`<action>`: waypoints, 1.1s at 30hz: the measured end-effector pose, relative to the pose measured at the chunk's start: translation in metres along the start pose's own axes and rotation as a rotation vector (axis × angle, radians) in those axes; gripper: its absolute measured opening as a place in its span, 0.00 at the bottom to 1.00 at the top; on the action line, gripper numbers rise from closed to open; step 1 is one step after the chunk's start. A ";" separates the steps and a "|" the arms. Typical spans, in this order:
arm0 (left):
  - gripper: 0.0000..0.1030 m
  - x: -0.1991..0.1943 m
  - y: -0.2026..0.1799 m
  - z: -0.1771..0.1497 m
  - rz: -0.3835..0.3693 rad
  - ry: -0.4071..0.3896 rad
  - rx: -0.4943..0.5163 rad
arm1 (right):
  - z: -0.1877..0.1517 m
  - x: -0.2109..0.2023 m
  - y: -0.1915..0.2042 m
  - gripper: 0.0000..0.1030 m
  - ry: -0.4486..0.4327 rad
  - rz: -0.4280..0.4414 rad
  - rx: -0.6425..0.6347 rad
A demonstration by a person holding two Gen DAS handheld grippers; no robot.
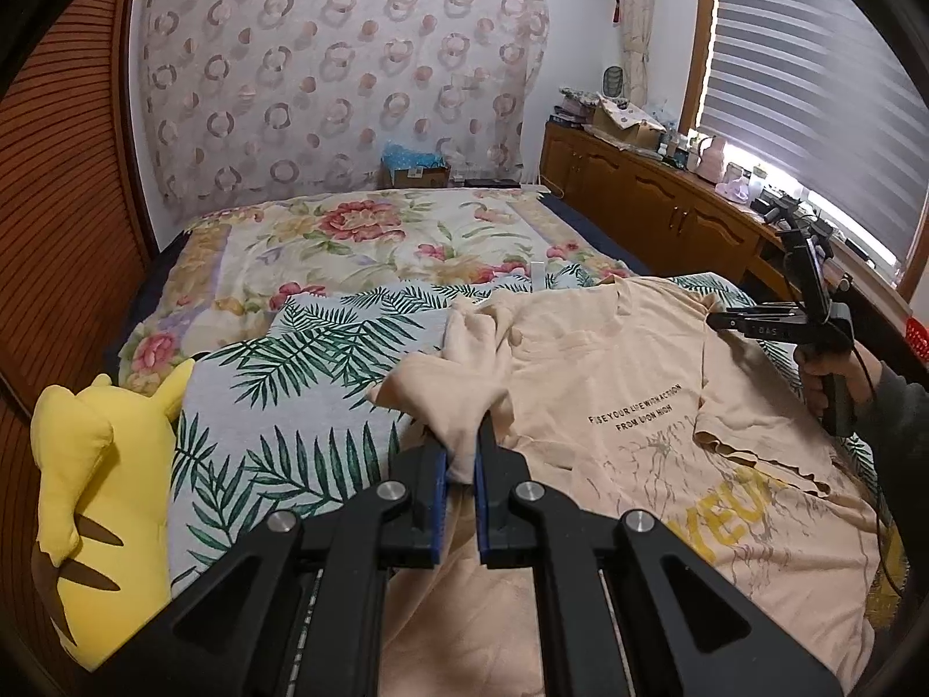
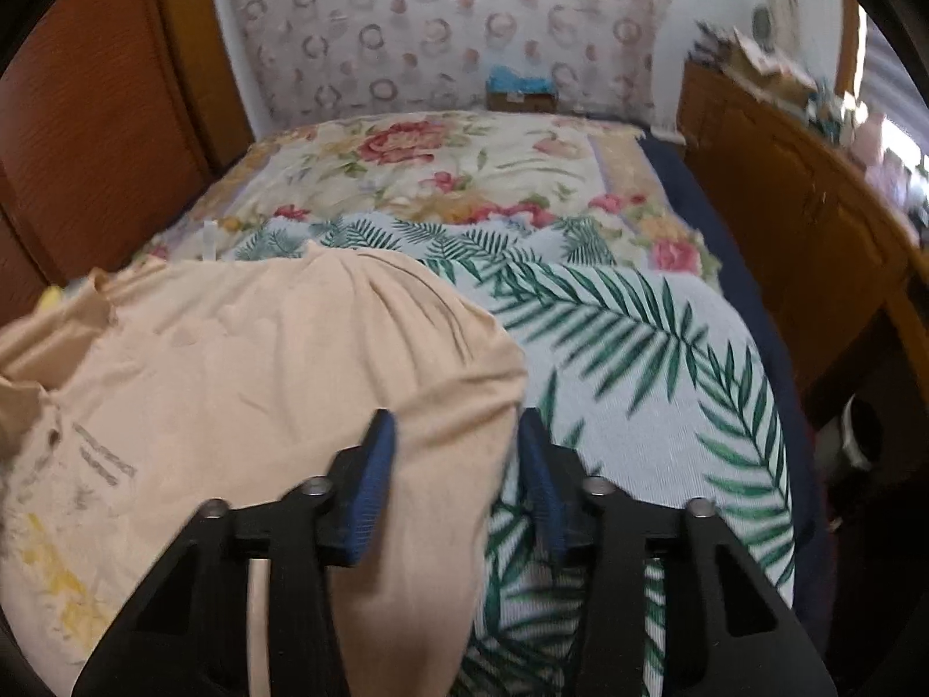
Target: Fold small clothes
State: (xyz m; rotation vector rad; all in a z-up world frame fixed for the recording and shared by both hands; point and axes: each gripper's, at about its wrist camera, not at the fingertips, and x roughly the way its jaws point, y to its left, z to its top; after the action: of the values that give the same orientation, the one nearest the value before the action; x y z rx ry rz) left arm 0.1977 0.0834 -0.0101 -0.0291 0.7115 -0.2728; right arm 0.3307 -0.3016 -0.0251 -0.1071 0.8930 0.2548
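Note:
A peach T-shirt [image 1: 627, 383] with black text and yellow print lies on the palm-leaf bedspread [image 1: 302, 383]. My left gripper [image 1: 461, 447] is shut on a bunched left sleeve of the shirt and lifts it over the shirt's body. My right gripper [image 2: 458, 453] is open, with the shirt's right edge [image 2: 325, 360] lying between and under its fingers. The right gripper also shows in the left wrist view [image 1: 755, 322], at the shirt's right shoulder, held by a hand.
A yellow plush toy [image 1: 98, 482] lies at the bed's left edge. A floral quilt [image 1: 371, 238] covers the far half of the bed. A wooden cabinet [image 1: 656, 197] with clutter runs along the right. A wooden panel [image 1: 64, 221] stands on the left.

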 end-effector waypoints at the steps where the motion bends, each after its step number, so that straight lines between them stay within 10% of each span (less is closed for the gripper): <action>1: 0.05 -0.003 -0.001 -0.001 -0.003 -0.005 0.000 | 0.000 0.001 0.004 0.14 0.000 0.011 -0.004; 18: 0.04 -0.138 -0.019 -0.067 -0.034 -0.192 0.007 | -0.071 -0.194 0.047 0.02 -0.304 0.199 -0.145; 33: 0.05 -0.187 -0.016 -0.124 0.019 -0.152 -0.039 | -0.156 -0.253 0.036 0.02 -0.245 0.185 -0.106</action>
State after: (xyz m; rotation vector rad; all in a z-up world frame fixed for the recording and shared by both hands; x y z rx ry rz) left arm -0.0218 0.1238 0.0182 -0.0794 0.5660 -0.2357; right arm 0.0517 -0.3423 0.0753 -0.0896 0.6460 0.4776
